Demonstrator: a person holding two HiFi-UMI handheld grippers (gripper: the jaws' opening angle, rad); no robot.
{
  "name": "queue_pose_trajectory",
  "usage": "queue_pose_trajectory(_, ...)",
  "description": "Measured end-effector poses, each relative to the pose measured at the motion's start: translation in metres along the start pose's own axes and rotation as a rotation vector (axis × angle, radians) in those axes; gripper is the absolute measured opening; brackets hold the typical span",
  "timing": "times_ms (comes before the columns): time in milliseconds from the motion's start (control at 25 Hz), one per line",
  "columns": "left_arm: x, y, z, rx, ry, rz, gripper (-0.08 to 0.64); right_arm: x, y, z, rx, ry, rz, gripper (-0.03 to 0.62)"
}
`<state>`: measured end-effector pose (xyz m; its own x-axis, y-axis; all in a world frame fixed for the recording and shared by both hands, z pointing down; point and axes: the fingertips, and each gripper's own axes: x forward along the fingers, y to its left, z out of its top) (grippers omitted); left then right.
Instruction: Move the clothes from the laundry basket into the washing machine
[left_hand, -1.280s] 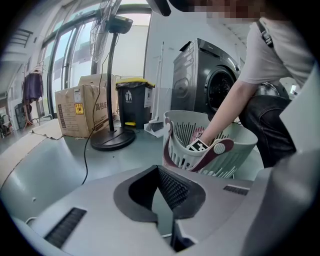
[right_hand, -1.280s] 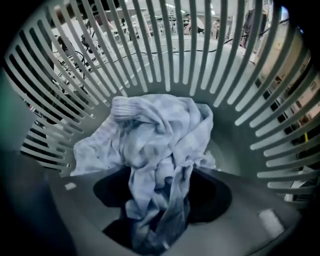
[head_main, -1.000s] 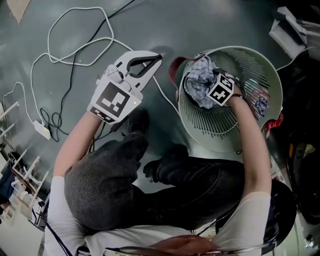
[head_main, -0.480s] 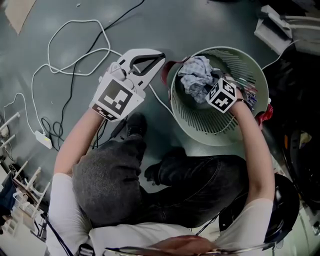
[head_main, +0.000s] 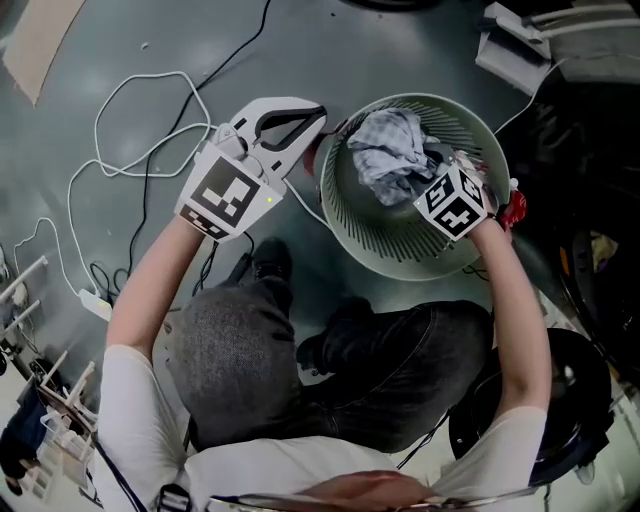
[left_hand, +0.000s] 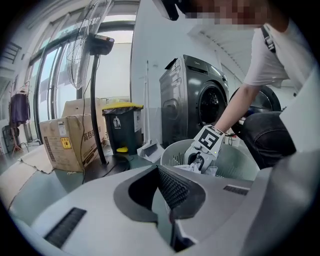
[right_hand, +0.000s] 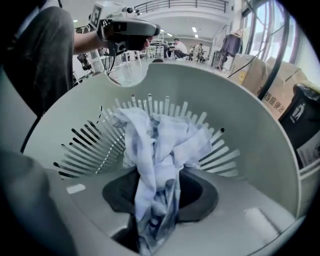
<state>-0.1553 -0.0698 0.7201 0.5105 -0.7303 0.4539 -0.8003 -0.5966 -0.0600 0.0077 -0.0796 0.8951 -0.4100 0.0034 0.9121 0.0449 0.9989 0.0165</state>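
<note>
While the crumpled pale garment (head_main: 385, 150) hangs pinched in the right gripper's (head_main: 430, 185) jaws, inside the laundry basket (head_main: 400, 258) at upper centre, the carry to the washing machine (left_hand: 192, 100) seems wholly ahead. The left gripper (head_main: 312, 118), jaws pressed together, holds nothing.

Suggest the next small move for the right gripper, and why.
Probably lift the right gripper straight up. It is shut on the cloth, whose bulk lies inside the basket, so the cloth likely must clear the rim before swinging to the washer.
</note>
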Motion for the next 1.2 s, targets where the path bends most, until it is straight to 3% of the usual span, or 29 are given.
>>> queue_pose_trajectory(600, 0.034, -0.031, 0.080, 0.108, -0.041, -0.133, 0.006, -0.117, -0.022, 0.019, 0.149, -0.207, -0.171, 0.169)
queue_pose_trajectory(840, 0.054, -0.044, 0.105, 0.111, -0.069, -0.181, 0.006, -0.160, -0.034, 0.014, 0.236, -0.289, -0.250, 0.169)
queue_pose_trajectory(1200, 0.078, -0.079, 0.142, 0.182, -0.085, -0.290, 0.006, -0.228, -0.043, -0.016, 0.347, -0.352, -0.378, 0.169)
